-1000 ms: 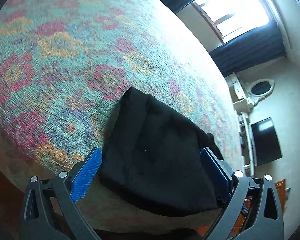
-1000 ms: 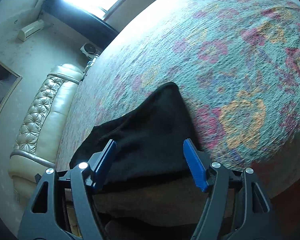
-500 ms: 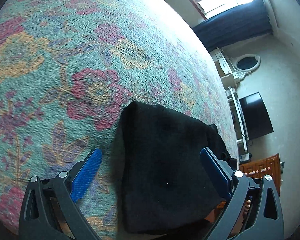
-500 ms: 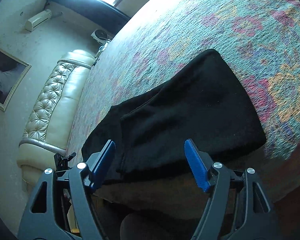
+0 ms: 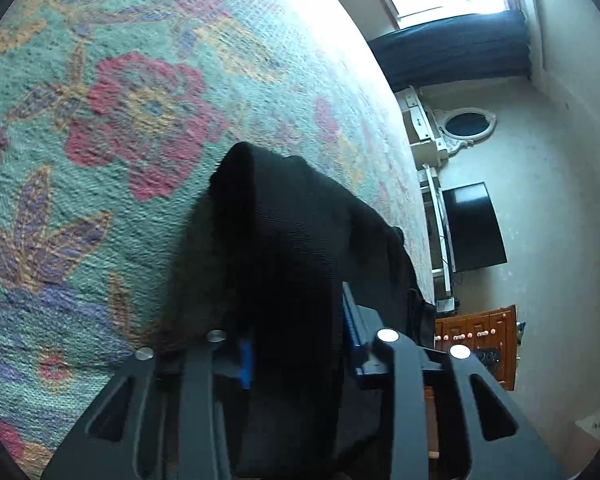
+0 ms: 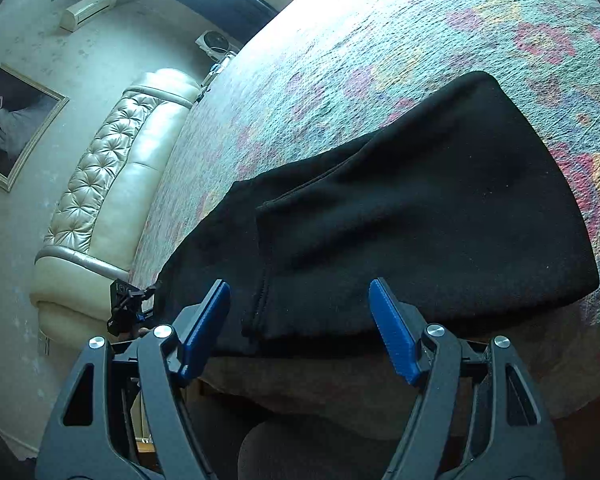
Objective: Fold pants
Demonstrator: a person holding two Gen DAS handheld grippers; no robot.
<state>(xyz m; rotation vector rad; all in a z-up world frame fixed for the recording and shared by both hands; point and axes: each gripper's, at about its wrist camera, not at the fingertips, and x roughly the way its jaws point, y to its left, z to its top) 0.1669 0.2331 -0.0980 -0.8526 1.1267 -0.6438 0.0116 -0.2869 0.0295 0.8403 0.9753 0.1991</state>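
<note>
Two left fingers (image 5: 350, 320) pinch the pants (image 6: 420, 208); right fingers (image 6: 392, 332) spread before them.

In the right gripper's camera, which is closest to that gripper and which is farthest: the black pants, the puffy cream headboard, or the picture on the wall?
From the right gripper:
1. Black pants, right in front of the fingertips on the bedspread.
2. Cream headboard, off to the left at the bed's end.
3. Framed picture, far left on the wall.
</note>
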